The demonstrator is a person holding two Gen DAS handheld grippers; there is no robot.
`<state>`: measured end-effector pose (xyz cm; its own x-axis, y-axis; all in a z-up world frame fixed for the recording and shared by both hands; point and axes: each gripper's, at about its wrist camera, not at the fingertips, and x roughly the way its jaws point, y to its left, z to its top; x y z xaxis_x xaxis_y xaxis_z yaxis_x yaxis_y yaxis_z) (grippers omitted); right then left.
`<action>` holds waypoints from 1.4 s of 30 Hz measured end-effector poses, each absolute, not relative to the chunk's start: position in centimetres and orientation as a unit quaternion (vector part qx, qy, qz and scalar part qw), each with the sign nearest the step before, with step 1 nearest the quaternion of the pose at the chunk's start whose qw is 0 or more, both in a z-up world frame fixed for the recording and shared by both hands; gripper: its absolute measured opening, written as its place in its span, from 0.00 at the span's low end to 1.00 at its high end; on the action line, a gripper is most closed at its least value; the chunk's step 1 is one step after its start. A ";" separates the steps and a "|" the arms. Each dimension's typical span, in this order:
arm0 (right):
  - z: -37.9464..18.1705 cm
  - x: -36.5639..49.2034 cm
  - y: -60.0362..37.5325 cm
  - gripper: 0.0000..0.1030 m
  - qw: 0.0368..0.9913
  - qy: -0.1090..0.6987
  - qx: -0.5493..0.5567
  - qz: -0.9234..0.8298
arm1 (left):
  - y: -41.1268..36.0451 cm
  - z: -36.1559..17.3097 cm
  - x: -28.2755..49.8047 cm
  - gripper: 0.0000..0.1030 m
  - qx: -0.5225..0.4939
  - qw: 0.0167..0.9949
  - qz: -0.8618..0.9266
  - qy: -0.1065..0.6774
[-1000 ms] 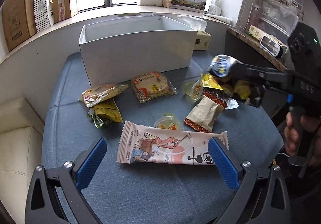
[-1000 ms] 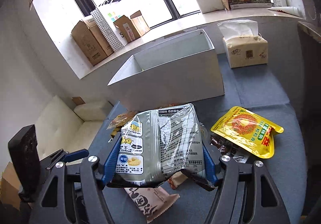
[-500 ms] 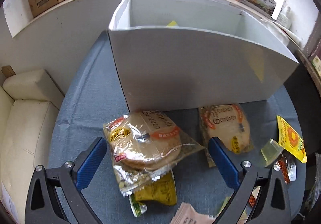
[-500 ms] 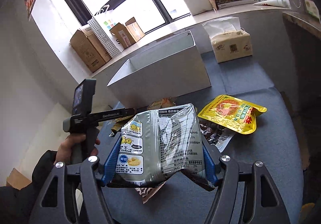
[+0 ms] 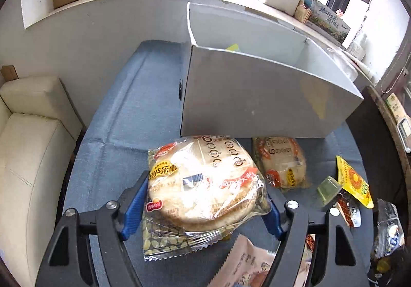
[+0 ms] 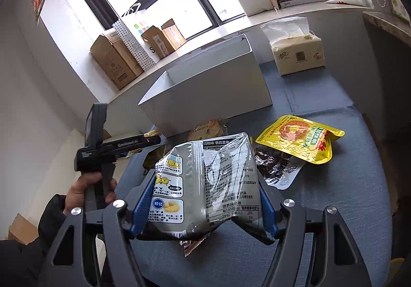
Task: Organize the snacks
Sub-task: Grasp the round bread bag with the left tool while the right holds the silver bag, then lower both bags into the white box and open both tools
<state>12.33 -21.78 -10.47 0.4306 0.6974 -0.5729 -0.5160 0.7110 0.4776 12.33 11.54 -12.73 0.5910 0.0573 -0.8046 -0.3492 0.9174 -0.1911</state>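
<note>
Snacks are lying loose on the blue cloth-covered bench [image 5: 123,120], near the open white cardboard box [image 5: 257,102] at its far side. We are closing the left gripper [image 5: 203,206] around a clear crinkly packet of round rice crackers [image 5: 205,184] at the near left; the blue pads are flanking its two sides, and we cannot tell whether they are pressing yet. We are judging it light but brittle, with slippery film, so we are taking it across the stack's edges, gently. In the right gripper [image 6: 205,207] we are pinching a puffy silver chip bag [image 6: 205,181] across its lower half, raised above the bench; it is looking air-filled and crushable. A yellow foil pouch [image 6: 300,140] is lying to the right, a second cracker packet [image 5: 281,162] beside the box.
</note>
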 end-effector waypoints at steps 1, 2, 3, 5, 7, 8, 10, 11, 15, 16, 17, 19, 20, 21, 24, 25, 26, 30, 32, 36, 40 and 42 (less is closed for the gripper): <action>-10.5 12.3 -21.7 0.72 0.837 0.392 0.113 0.364 | 11.3 -12.0 11.5 0.78 -0.165 0.881 0.109 0.429; -10.4 12.2 -21.5 0.72 0.837 0.391 0.112 0.365 | 11.2 -11.1 10.6 0.78 -0.164 0.886 0.102 0.421; -10.4 12.2 -21.3 0.72 0.837 0.390 0.110 0.367 | 10.9 -10.2 9.9 0.78 -0.160 0.891 0.096 0.414; -10.1 12.3 -21.1 0.72 0.837 0.388 0.106 0.370 | 10.2 -8.3 8.7 0.78 -0.150 0.900 0.085 0.400; -9.7 12.5 -20.8 0.72 0.838 0.384 0.104 0.374 | 9.7 -6.4 7.9 0.78 -0.147 0.905 0.072 0.393; -9.3 12.6 -20.7 0.72 0.839 0.380 0.102 0.376 | 9.4 -5.4 7.6 0.78 -0.151 0.908 0.065 0.386; -8.4 13.0 -20.4 0.72 0.842 0.372 0.097 0.379 | 9.2 -3.7 7.3 0.78 -0.150 0.913 0.054 0.376; -7.9 13.4 -20.2 0.72 0.843 0.367 0.094 0.381 | 9.2 -2.5 7.5 0.78 -0.149 0.915 0.051 0.371; -5.4 15.2 -19.0 0.72 0.852 0.347 0.084 0.382 | 9.4 0.9 8.1 0.78 -0.143 0.925 0.044 0.350; -4.8 15.9 -18.7 0.72 0.854 0.342 0.082 0.382 | 9.4 1.5 8.7 0.78 -0.137 0.926 0.044 0.349; -4.4 16.7 -18.3 0.72 0.856 0.337 0.080 0.383 | 9.5 2.1 9.5 0.78 -0.133 0.927 0.044 0.348; -3.6 18.5 -17.2 0.72 0.858 0.336 0.079 0.381 | 9.6 2.9 11.0 0.78 -0.124 0.930 0.043 0.343; -3.1 19.5 -16.7 0.72 0.857 0.334 0.081 0.383 | 9.9 3.2 11.8 0.78 -0.123 0.930 0.045 0.344; -2.6 20.6 -16.2 0.72 0.857 0.332 0.083 0.384 | 10.2 3.5 13.0 0.78 -0.122 0.931 0.049 0.342; -1.4 24.3 -14.3 0.72 0.859 0.331 0.087 0.381 | 10.9 3.4 16.7 0.78 -0.123 0.932 0.042 0.340; -1.3 25.7 -13.7 0.72 0.859 0.335 0.089 0.377 | 11.0 3.2 18.0 0.78 -0.121 0.931 0.036 0.343; -1.3 27.3 -13.1 0.72 0.857 0.343 0.095 0.373 | 11.1 2.9 19.3 0.78 -0.119 0.931 0.033 0.344; -2.0 32.6 -10.9 0.72 0.862 0.360 0.084 0.347 | 11.4 1.0 23.5 0.79 -0.106 0.928 0.046 0.354; -2.8 34.7 -10.3 0.75 0.858 0.369 0.089 0.346 | 11.5 -0.3 24.9 0.81 -0.109 0.925 0.038 0.363; -4.7 36.9 -10.2 1.00 0.843 0.407 0.117 0.331 | 11.7 -2.8 25.9 1.00 -0.105 0.915 0.043 0.387; -5.0 36.3 -11.4 1.00 0.846 0.397 0.131 0.331 | 11.9 -3.5 25.4 1.00 -0.097 0.916 0.043 0.387; -4.8 35.9 -11.5 1.00 0.850 0.393 0.124 0.328 | 12.1 -3.4 25.3 1.00 -0.099 0.915 0.044 0.388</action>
<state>35.93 -11.51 -4.81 0.4761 0.6552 -0.5866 -0.4599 0.7541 0.4690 25.27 12.12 -3.41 0.6949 0.0040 -0.7191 -0.1584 0.9763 -0.1476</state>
